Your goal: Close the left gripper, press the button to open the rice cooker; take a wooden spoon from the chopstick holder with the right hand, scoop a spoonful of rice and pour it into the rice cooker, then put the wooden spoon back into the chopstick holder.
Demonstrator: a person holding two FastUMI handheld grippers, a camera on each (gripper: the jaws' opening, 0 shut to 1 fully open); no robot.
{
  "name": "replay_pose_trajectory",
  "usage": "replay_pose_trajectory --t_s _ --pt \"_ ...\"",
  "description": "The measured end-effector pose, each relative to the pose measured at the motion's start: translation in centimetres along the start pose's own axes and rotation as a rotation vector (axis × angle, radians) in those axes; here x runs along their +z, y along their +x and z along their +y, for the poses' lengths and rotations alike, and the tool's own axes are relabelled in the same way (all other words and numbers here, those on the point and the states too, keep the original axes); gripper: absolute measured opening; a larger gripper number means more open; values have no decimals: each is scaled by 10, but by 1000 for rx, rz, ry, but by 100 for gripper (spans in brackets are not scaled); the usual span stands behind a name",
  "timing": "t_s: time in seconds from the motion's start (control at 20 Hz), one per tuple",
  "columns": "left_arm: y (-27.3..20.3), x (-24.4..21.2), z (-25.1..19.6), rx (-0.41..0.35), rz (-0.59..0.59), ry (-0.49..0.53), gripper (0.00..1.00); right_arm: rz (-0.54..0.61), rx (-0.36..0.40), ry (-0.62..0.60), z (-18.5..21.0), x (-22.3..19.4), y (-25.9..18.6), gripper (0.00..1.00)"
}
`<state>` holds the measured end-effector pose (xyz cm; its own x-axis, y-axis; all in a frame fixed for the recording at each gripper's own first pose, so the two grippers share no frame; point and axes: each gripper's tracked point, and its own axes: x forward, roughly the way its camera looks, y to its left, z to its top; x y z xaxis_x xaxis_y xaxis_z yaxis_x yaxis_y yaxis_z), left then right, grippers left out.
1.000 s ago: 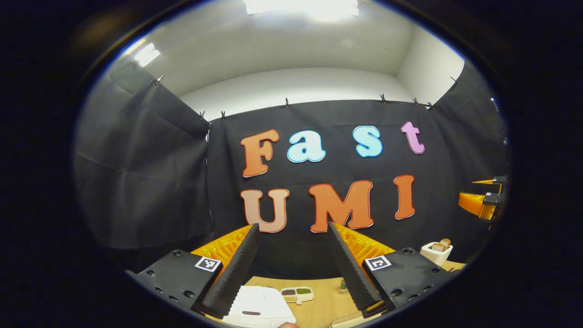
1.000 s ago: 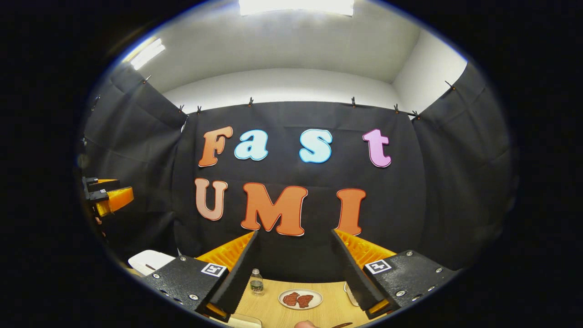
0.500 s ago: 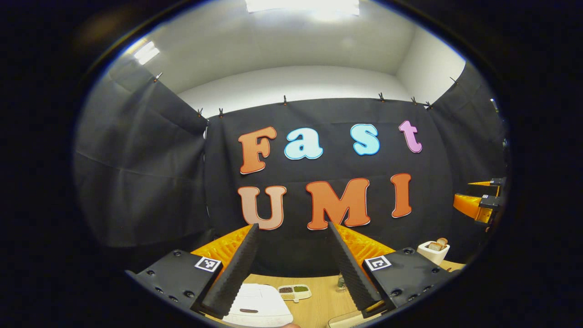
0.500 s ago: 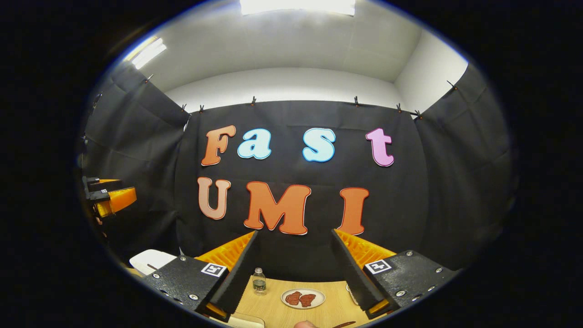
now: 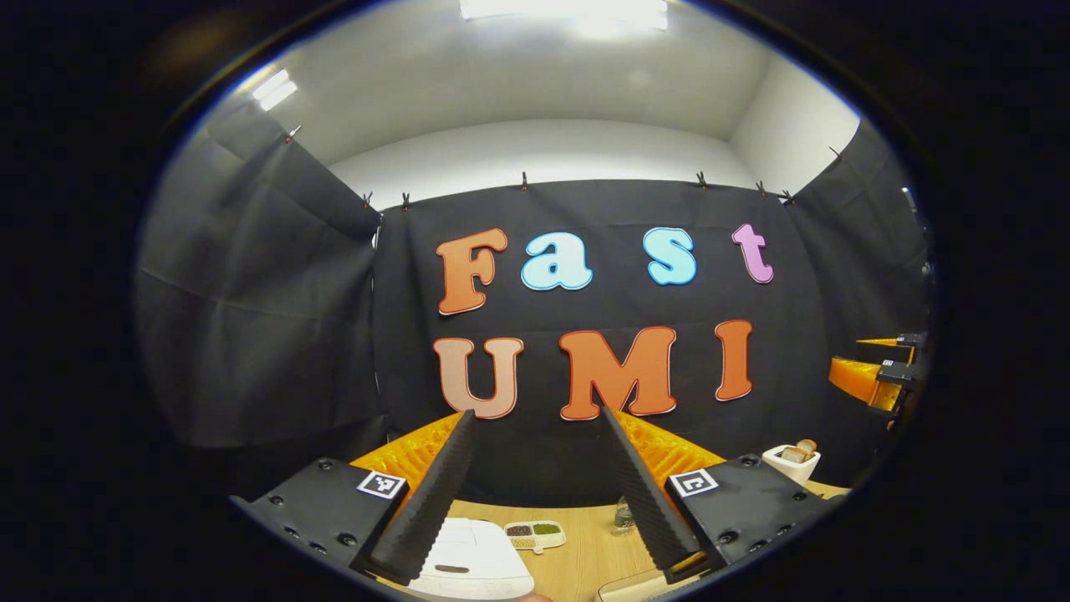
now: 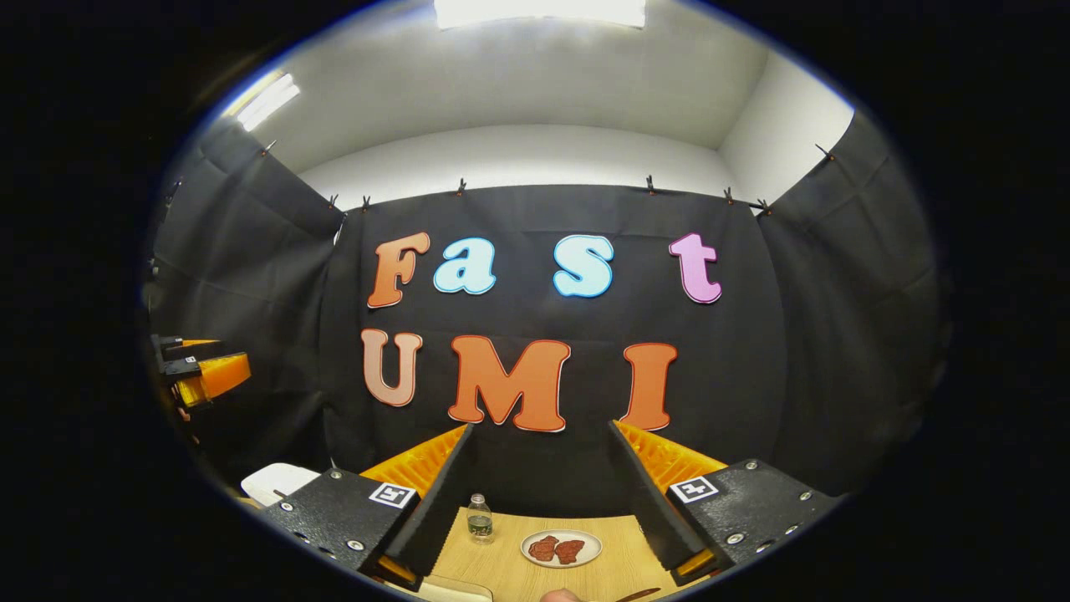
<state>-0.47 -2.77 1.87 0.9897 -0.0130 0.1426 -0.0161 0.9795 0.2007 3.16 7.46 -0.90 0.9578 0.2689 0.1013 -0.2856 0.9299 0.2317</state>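
Black cloth walls enclose a wooden surface (image 5: pixel 585 556). Both claws, left (image 5: pixel 538 481) and right (image 6: pixel 540 489), are held spread wide and empty. At lower frame, the shut white rice cooker (image 5: pixel 472 568) is seen beside a sectioned grain dish (image 5: pixel 535 534); the chopstick holder (image 5: pixel 792 462) is at lower right.

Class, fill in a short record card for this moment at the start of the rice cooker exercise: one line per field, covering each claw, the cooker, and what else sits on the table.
left claw: open, held above the table, nothing between its fingers
right claw: open, held above the table, holding nothing
rice cooker: white, lid shut, below the left claw
chopstick holder: white, far right on the table, wooden handles sticking out
divided dish: small, holds dark and green grains
bottle: small, clear, upright
plate: white, two reddish pieces on it
table: light wood
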Motion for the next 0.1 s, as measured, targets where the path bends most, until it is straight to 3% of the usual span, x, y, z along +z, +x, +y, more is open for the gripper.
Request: replay_pose_trajectory --t_s 0.1 --pt "0 0 1 2 -1 5 97 -2 0 -1 1 1 1 95"
